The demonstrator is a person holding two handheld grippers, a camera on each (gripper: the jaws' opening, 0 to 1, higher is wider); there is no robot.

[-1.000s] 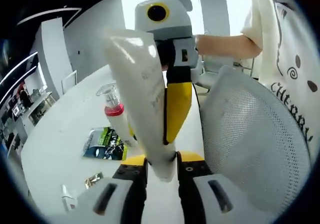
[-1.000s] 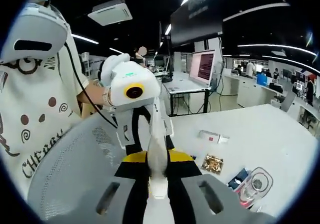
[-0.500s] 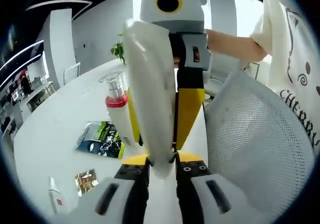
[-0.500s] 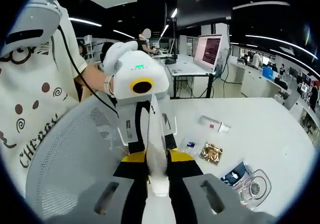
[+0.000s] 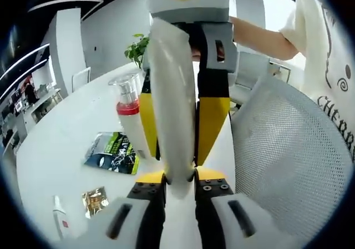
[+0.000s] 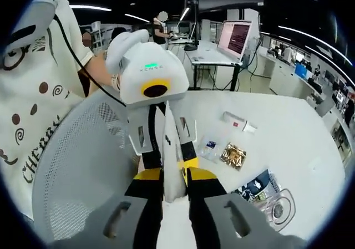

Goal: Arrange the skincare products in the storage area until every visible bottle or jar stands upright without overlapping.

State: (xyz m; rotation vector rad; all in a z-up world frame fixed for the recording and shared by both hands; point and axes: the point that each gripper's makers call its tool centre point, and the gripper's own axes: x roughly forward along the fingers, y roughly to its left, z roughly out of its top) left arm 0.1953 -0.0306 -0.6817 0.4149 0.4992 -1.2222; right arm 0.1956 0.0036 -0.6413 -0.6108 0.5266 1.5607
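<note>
White table, mesh basket on its edge. White tube held up over table beside basket, both ends pinched: left gripper clamps one end, right gripper other. Red-collar pump bottle upright nr green sachet. Gold packet small.

White tube, red-collared bottle, green-black sachet, white table.

"CHERR" on the person's white shirt.
</note>
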